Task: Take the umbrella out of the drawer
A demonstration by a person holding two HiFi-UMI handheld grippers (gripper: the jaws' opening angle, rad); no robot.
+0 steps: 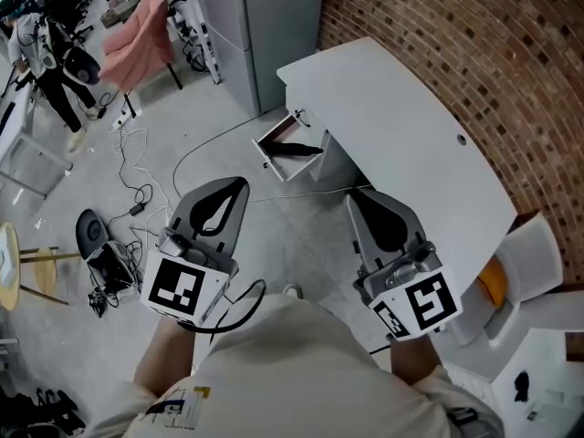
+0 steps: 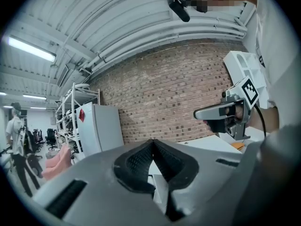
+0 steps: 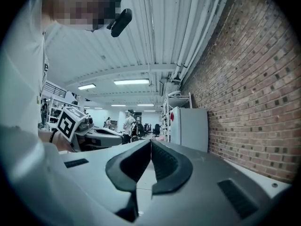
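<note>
Well, the reaching hasn't begun. The person stands back from the white desk [image 1: 401,126] that runs along the brick wall [image 1: 474,35], and both tools are held close in front of the body, well apart from the drawer [image 1: 274,161] pulled out at the desk's far end. The umbrella [image 1: 297,150], a dark folded thing, lies inside that drawer, untouched. The left gripper [image 1: 239,186] is clenched, its two black pads pressed tip to tip with nothing between them. The right gripper [image 1: 356,199] is the same, pads together and empty. I'd put the task at its opening step, the approach, with the drawer already out far enough to show what's in it. The next move, as I judge it, calls for stepping closer, spreading one pair of jaws, tipping that tool down into the drawer and closing across the umbrella's narrow body, not its end, so it doesn't swing or slip when lifted over the drawer's edge. There's little writing to read. Each tool carries a cube of black-and-white square markers with no letters. The white cabinet [image 2: 96,126] bears a red diamond label too small to make out, and the print low on the person's shirt is likewise too small.
</note>
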